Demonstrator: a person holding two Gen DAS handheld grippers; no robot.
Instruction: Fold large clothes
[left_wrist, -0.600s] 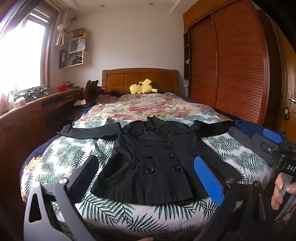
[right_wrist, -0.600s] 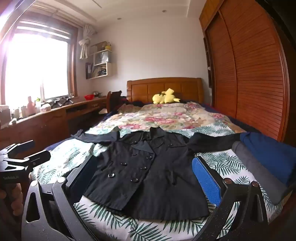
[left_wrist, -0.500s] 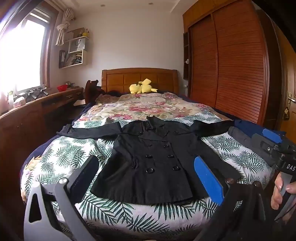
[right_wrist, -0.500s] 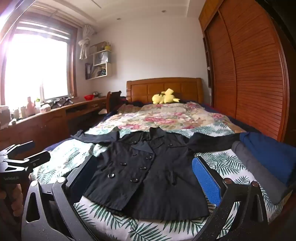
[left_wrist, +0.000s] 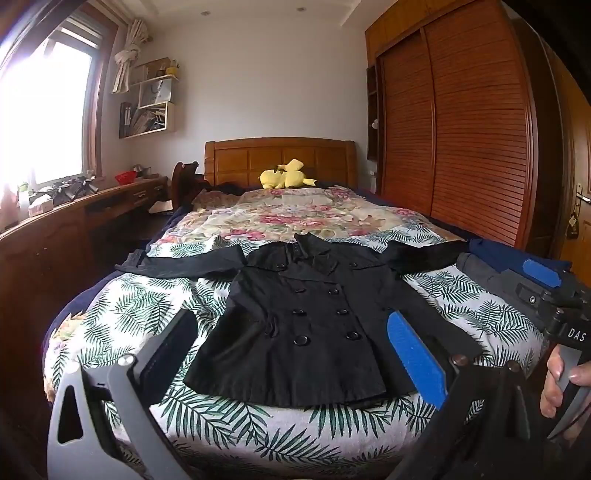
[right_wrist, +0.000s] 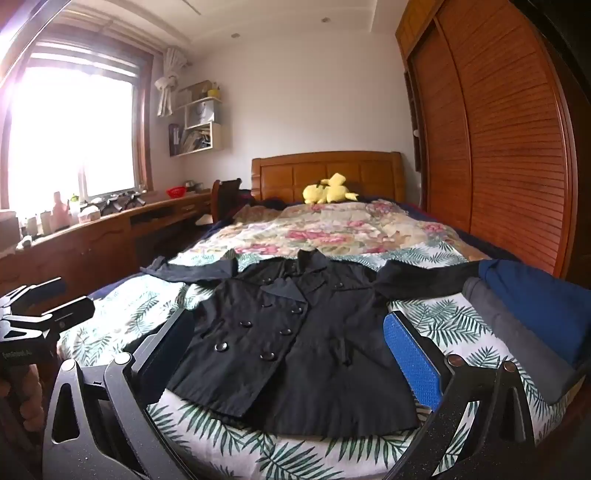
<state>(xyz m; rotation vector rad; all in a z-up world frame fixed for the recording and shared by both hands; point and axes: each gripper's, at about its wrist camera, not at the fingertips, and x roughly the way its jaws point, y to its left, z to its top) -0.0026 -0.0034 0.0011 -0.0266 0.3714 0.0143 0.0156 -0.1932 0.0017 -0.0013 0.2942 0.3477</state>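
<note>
A black double-breasted coat (left_wrist: 310, 314) (right_wrist: 295, 332) lies flat and face up on the bed, buttons showing, both sleeves spread out to the sides. My left gripper (left_wrist: 291, 347) hangs open above the foot of the bed, short of the coat's hem, with nothing between its fingers. My right gripper (right_wrist: 288, 350) is open too, at the same distance from the hem, also empty. In the left wrist view the right gripper's body and a hand (left_wrist: 557, 373) appear at the right edge. The left gripper's body (right_wrist: 40, 317) shows at the left edge of the right wrist view.
The bed (left_wrist: 122, 314) has a leaf-print sheet and a floral quilt (left_wrist: 295, 214) farther back, with a yellow plush toy (left_wrist: 284, 175) by the headboard. Folded blue and grey clothes (right_wrist: 532, 317) lie at the bed's right edge. A wooden desk (left_wrist: 55, 229) runs along the left, a wardrobe (left_wrist: 461, 129) along the right.
</note>
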